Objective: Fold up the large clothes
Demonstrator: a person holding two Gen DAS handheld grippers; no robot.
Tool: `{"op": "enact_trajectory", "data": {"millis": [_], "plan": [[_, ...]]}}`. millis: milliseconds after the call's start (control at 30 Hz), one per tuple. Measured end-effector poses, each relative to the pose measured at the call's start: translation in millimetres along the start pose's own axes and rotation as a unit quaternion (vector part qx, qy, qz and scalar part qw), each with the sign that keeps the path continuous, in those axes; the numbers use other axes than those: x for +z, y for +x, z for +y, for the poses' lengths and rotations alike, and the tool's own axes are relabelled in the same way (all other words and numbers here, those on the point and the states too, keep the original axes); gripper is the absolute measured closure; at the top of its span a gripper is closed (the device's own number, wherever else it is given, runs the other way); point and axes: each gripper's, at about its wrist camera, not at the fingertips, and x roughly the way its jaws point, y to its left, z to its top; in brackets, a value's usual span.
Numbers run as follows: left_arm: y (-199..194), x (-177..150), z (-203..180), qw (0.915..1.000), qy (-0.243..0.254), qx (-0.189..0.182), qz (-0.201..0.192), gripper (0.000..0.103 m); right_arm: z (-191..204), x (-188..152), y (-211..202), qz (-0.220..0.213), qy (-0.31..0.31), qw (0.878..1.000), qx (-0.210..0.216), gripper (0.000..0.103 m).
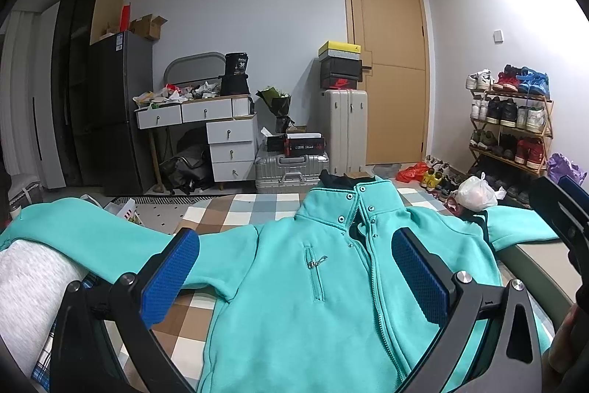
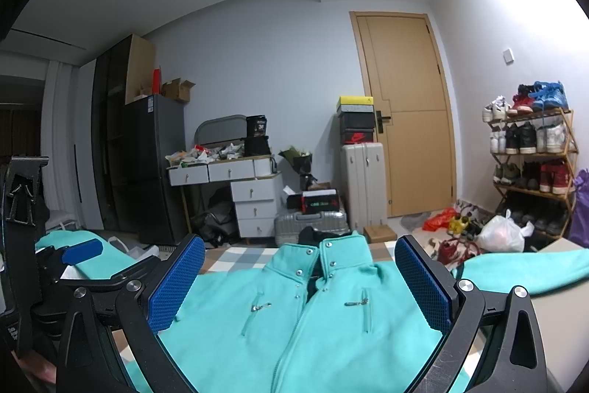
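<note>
You are facing a checked bed (image 1: pixel 206 212) with a teal jacket (image 1: pixel 294 301) lying front-up on it, collar pointing toward the far wall and both sleeves spreading out sideways. The jacket is covering most of the bed in front of you; its left sleeve (image 1: pixel 92 227) is draping over a grey pillow (image 1: pixel 33 282) at the jacket's left, and its right sleeve (image 2: pixel 522 267) is reaching past the bed's edge at the jacket's right. Beyond the jacket's collar, a door (image 1: pixel 390 61), a fridge (image 1: pixel 117 113), a drawer table (image 1: pixel 206 120) and a shoe rack (image 1: pixel 511 127) are standing along the walls, with suitcases (image 1: pixel 342 127) between the table and the door.

Your left gripper (image 1: pixel 294 279) is hovering over the jacket's left chest, fingers spread wide and gripping nothing. Your right gripper (image 2: pixel 298 290) is hovering over the jacket's zipper (image 2: pixel 294 330) below the collar, likewise wide apart and holding nothing. A chest-pocket zip pull (image 1: pixel 316 262) is lying between the left gripper's blue pads (image 1: pixel 169 275).
</note>
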Motion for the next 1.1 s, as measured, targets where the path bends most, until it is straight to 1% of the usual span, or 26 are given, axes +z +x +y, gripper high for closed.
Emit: {"op": "enact_trajectory", "data": {"millis": [1100], "plan": [[-2.8,-0.7,2.3,1.0000,0.001,0.006,-0.003,0.001,0.2,2.6,-2.8,-0.002,0.000,1.000,0.001,0.000]]}}
